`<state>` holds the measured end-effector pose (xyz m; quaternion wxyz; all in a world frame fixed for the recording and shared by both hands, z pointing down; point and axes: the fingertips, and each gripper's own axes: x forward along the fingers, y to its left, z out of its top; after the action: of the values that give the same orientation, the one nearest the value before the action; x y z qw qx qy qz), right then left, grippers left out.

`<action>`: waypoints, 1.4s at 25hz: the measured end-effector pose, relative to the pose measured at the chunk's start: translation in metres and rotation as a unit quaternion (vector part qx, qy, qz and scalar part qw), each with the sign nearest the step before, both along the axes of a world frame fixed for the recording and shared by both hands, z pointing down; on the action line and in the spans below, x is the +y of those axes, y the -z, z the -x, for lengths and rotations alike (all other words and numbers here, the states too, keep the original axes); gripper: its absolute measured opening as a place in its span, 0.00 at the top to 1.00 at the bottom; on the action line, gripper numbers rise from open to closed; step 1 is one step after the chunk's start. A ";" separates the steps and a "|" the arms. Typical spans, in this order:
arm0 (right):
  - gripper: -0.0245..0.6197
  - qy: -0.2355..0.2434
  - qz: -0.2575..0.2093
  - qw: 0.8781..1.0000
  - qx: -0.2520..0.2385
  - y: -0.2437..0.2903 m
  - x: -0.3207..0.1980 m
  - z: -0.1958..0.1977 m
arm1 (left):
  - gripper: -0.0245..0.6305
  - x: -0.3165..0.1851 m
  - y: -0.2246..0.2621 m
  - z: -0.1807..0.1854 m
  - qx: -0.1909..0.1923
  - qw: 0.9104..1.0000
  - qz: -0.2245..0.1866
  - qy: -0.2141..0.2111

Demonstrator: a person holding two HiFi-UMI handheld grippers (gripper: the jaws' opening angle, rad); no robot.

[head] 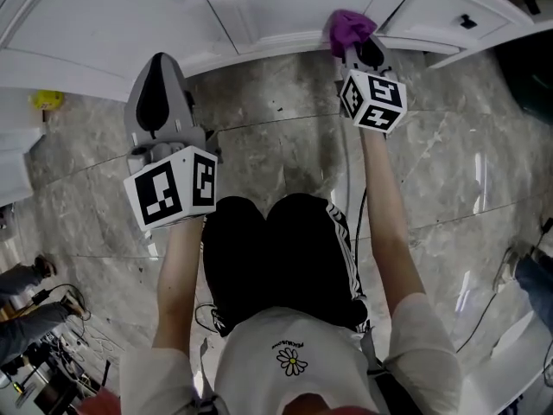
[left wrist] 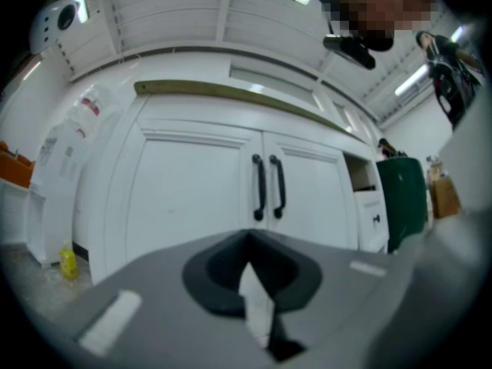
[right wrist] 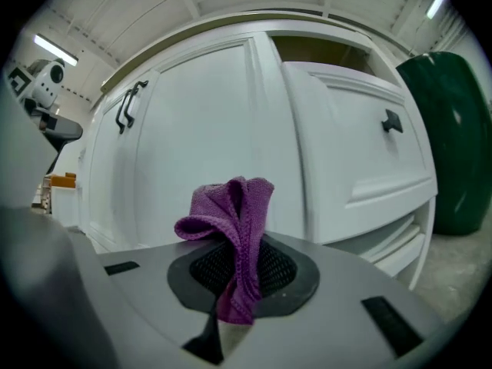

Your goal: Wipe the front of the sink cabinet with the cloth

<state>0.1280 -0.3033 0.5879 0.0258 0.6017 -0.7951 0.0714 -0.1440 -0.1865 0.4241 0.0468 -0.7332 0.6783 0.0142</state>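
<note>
A purple cloth (head: 349, 28) (right wrist: 234, 233) is pinched in my right gripper (head: 364, 52) (right wrist: 238, 275), which is shut on it low against the white sink cabinet (head: 259, 11) (right wrist: 207, 129) near the base of its right door. The cloth bunches up above the jaws. My left gripper (head: 161, 102) (left wrist: 257, 298) hangs further left and back from the cabinet, shut with nothing in it. The left gripper view faces the cabinet's two doors (left wrist: 200, 198) with their black handles (left wrist: 267, 187).
A drawer (head: 449, 11) (right wrist: 361, 141) stands pulled out to the right of the doors. A dark green bin (right wrist: 453, 144) is beyond it. A yellow object (head: 47, 100) lies on the marble floor (head: 285, 154) at the left. Cables (head: 350, 206) trail by my legs.
</note>
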 end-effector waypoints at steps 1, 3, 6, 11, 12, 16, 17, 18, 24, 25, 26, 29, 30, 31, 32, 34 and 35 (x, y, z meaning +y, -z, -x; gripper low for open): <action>0.88 -0.012 0.000 1.000 0.001 0.001 -0.001 -0.011 | 0.96 0.000 0.002 -0.002 0.000 1.000 -0.002 -0.001; 0.88 -0.026 0.000 1.000 0.009 0.003 0.000 -0.027 | 0.96 0.001 0.005 -0.005 -0.001 1.000 -0.006 -0.002; 0.88 -0.047 0.009 0.999 0.016 0.002 0.002 -0.043 | 0.96 0.001 0.013 -0.005 -0.001 1.000 -0.012 0.001; 0.88 -0.048 0.023 0.998 0.038 -0.003 0.004 -0.051 | 0.96 -0.001 0.026 -0.006 0.002 1.000 -0.021 0.002; 0.88 -0.049 0.024 0.998 0.037 -0.003 0.003 -0.050 | 0.96 -0.001 0.027 -0.007 0.003 1.000 -0.023 0.002; 0.88 -0.057 0.028 0.998 0.029 -0.001 0.003 -0.052 | 0.96 -0.001 0.029 -0.007 0.006 1.000 -0.026 0.002; 0.88 -0.056 0.028 0.998 0.028 0.001 0.004 -0.050 | 0.96 0.000 0.028 -0.006 0.007 1.000 -0.024 0.003; 0.88 -0.053 0.025 0.998 0.029 0.005 0.006 -0.047 | 0.96 0.000 0.027 -0.004 0.008 1.000 -0.023 0.004; 0.88 0.023 -0.021 0.999 0.008 0.056 0.029 0.017 | 0.96 0.001 0.021 0.000 0.018 1.000 -0.019 0.009; 0.88 0.039 -0.026 0.999 -0.005 0.063 0.035 0.032 | 0.96 0.002 0.019 0.000 0.017 1.000 -0.020 0.009; 0.88 0.055 -0.032 0.998 -0.016 0.069 0.040 0.046 | 0.96 0.003 0.017 0.000 0.016 1.000 -0.021 0.010; 0.88 0.091 -0.041 0.994 -0.042 0.079 0.058 0.082 | 0.96 0.004 0.004 0.000 0.026 0.999 -0.016 0.012; 0.88 0.099 -0.042 0.993 -0.048 0.080 0.063 0.090 | 0.96 0.004 -0.002 0.001 0.030 0.999 -0.011 0.014; 0.88 0.104 -0.042 0.992 -0.051 0.080 0.068 0.097 | 0.96 0.004 -0.007 0.003 0.031 0.999 -0.006 0.015; 0.88 0.107 -0.043 0.992 -0.052 0.080 0.071 0.102 | 0.96 0.004 -0.012 0.004 0.031 0.999 -0.003 0.015; 0.88 0.112 -0.043 0.991 -0.057 0.076 0.075 0.110 | 0.96 0.006 -0.020 0.007 0.024 1.000 -0.001 0.016; 0.88 0.115 -0.041 0.990 -0.065 0.073 0.076 0.112 | 0.96 0.007 -0.025 0.008 0.021 1.000 0.000 0.017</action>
<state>0.0156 -0.2270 0.5145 -0.0427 0.5009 -0.8612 0.0745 -0.1525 -0.1794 0.4495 0.0326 -0.7210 0.6916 0.0285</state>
